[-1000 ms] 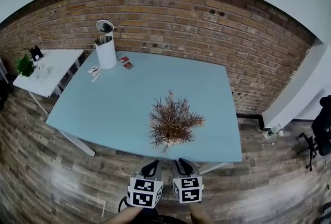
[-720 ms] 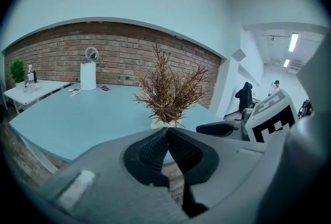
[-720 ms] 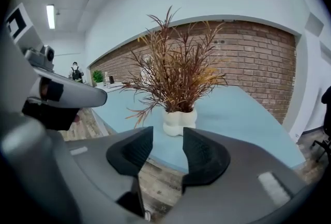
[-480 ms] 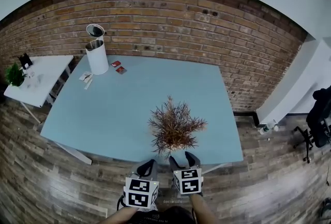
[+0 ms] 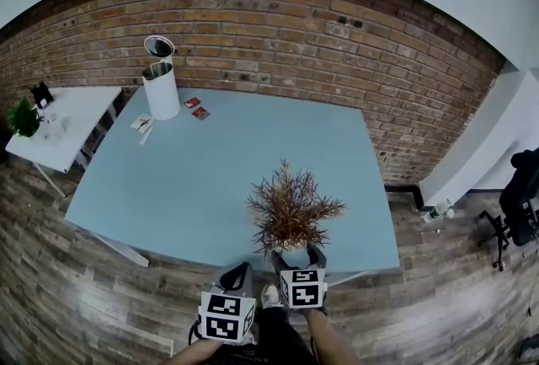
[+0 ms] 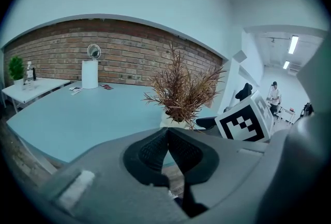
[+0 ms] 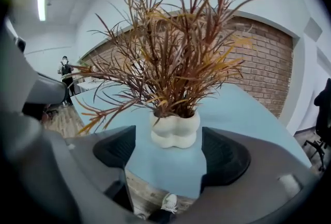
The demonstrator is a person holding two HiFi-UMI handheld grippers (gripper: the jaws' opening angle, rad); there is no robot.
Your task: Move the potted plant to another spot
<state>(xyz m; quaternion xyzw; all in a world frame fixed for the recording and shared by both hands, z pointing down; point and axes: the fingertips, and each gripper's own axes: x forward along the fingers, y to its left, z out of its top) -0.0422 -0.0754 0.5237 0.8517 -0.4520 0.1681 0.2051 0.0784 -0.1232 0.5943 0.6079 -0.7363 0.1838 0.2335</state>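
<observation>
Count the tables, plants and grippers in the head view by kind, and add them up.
Tables: 2 (blue table, white side table)
Plants: 2 (brown potted plant, green plant)
Grippers: 2 (left gripper, right gripper)
Total: 6

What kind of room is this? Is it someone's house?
Probably not a house. It looks more like an office or workroom. There is a bare brick wall, a big light-blue table, a black office chair at the right, and long strip lights on the ceiling.
</observation>
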